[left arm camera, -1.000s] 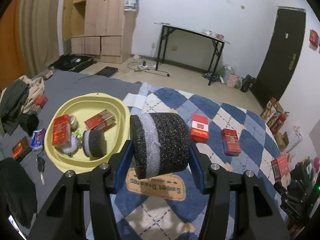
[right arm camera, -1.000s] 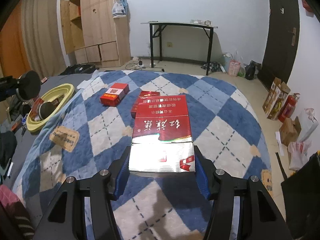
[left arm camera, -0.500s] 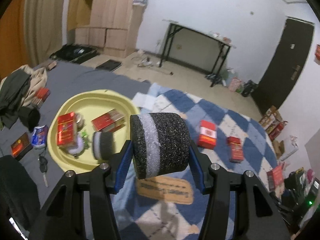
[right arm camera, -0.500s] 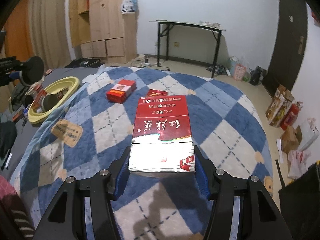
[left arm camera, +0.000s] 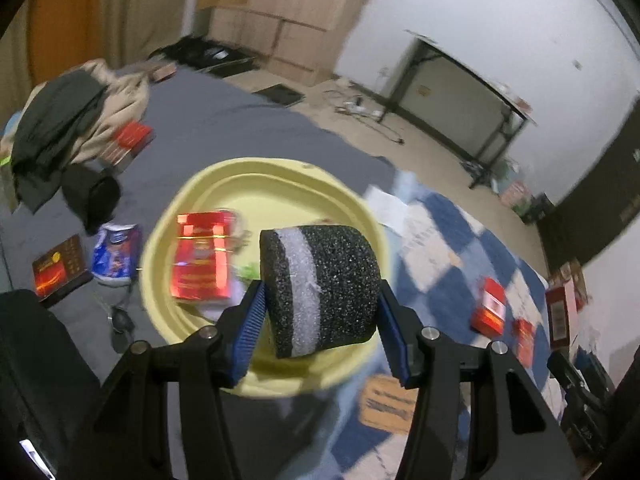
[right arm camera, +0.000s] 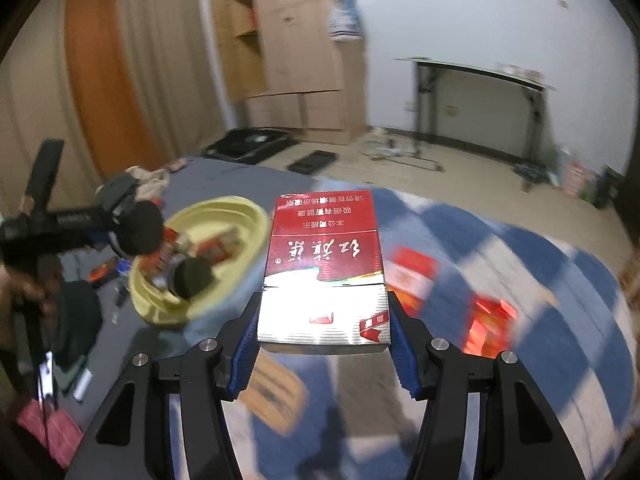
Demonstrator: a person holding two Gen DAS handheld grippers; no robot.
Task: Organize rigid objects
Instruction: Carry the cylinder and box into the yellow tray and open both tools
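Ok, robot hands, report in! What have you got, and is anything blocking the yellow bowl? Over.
Left gripper shut on foam cylinder, above yellow basin. Right gripper shut on red box. Basin already holds boxes and another foam piece; room left.

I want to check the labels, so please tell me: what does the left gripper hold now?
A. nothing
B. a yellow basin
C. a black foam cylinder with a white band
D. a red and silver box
C: in the left wrist view the left gripper has its blue pads pressed on both sides of the black foam cylinder, above the yellow basin.
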